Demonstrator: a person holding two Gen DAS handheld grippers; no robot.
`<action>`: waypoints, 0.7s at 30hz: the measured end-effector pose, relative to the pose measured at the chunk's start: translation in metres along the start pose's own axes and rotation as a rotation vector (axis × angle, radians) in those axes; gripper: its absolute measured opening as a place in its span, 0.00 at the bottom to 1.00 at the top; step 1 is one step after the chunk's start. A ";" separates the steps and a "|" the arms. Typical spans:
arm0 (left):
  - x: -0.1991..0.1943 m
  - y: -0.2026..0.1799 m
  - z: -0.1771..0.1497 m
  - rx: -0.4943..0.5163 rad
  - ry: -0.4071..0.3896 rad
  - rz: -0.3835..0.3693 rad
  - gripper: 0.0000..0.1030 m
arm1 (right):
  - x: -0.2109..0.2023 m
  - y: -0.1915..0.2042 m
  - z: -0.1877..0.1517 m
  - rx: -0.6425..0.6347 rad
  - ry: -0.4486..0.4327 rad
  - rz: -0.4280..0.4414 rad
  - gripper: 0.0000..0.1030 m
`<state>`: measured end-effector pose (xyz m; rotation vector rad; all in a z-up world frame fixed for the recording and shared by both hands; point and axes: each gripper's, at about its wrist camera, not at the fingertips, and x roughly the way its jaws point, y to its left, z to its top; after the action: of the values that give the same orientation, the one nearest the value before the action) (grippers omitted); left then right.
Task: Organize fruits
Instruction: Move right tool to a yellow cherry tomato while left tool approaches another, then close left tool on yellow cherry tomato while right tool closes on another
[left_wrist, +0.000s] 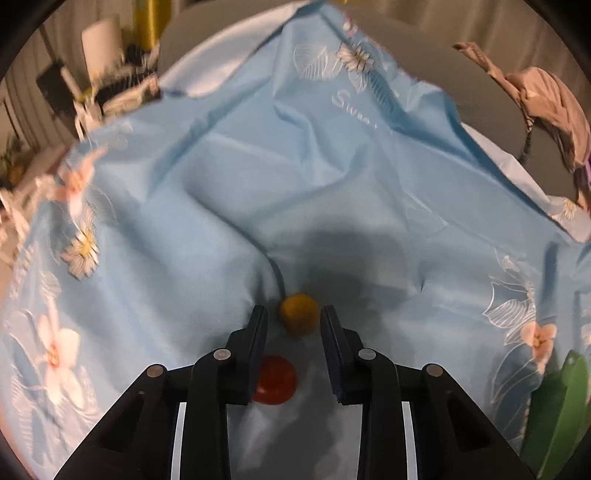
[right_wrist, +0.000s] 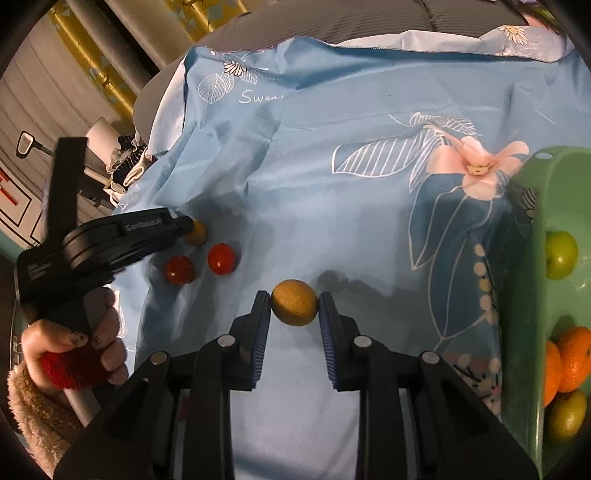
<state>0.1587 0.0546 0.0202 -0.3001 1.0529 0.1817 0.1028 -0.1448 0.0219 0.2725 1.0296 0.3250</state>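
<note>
Right wrist view showed the right gripper (right_wrist: 294, 306) closed on a small yellow fruit (right_wrist: 294, 302), both pads pressed against its sides, above the blue floral sheet (right_wrist: 332, 221). At the right edge stood the green basin (right_wrist: 524, 295), already holding a green fruit (right_wrist: 560, 254), oranges (right_wrist: 572, 358) and another greenish fruit near its front rim.

At left in the same view, the left gripper (right_wrist: 190, 227), held by a hand (right_wrist: 74, 347), had its tips at a second yellow fruit (right_wrist: 197, 232). Two red tomatoes (right_wrist: 199, 264) lay just nearer, side by side.

Left wrist view: the left gripper (left_wrist: 293, 325) bracketed that yellow fruit (left_wrist: 299, 314); a gap showed on both sides, so the jaws were not yet gripping. One red tomato (left_wrist: 275, 380) lay below, partly behind the left finger.

Judgement: collection step under way, one fruit picked, another being approached. Next move for the right calls for carrying across to the basin and releasing over its rim; the left needs to finish closing squarely, as a round fruit on soft wrinkled cloth could roll.

Writing: "Swee…" printed in white on the sheet, the rest lost in a fold. Embossed lettering on the left gripper body was illegible.
</note>
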 end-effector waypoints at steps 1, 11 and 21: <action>0.001 0.000 0.000 -0.003 0.007 -0.020 0.30 | -0.001 0.001 -0.001 0.000 -0.002 0.002 0.26; 0.022 0.002 0.000 -0.067 0.010 -0.047 0.30 | -0.010 -0.004 -0.003 -0.001 -0.023 -0.004 0.26; 0.010 -0.009 -0.004 -0.014 -0.065 -0.003 0.24 | -0.013 -0.003 -0.002 -0.008 -0.032 -0.001 0.26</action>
<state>0.1623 0.0443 0.0113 -0.3066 0.9870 0.1952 0.0953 -0.1526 0.0304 0.2697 0.9972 0.3230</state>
